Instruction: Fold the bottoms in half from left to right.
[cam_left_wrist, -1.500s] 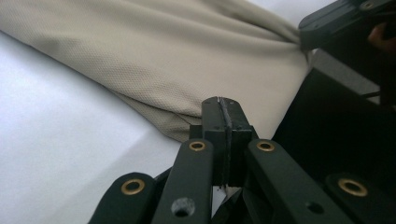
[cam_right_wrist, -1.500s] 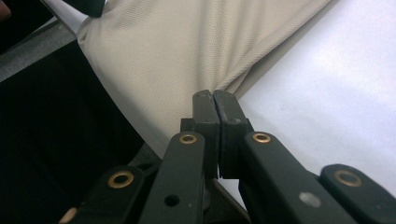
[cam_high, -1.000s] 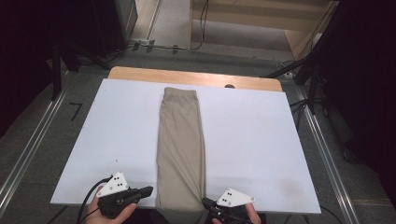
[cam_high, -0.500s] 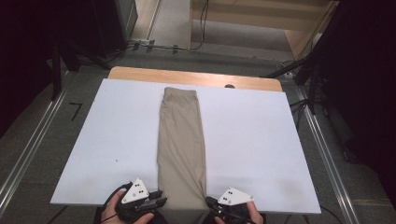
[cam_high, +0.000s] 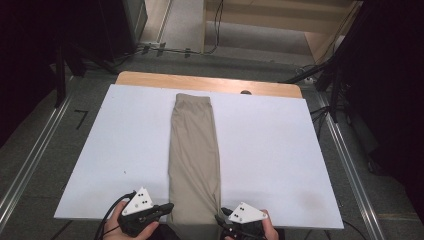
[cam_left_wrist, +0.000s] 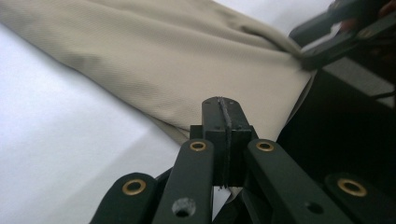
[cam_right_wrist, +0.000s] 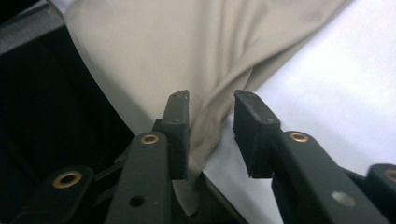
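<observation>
At near table edge — left gripper (cam_left_wrist: 223, 109) sat closed beside folded beige fabric trousers (cam_high: 194, 160); right gripper (cam_right_wrist: 211, 109) had just been opening — fabric edge between its jaws.

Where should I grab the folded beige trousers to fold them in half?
Grip the folded beige trousers at the two near corners, where the end overhangs the white table edge. Come from the near side, one hand-held gripper per corner; the overhang lets a jaw slip underneath.
</observation>
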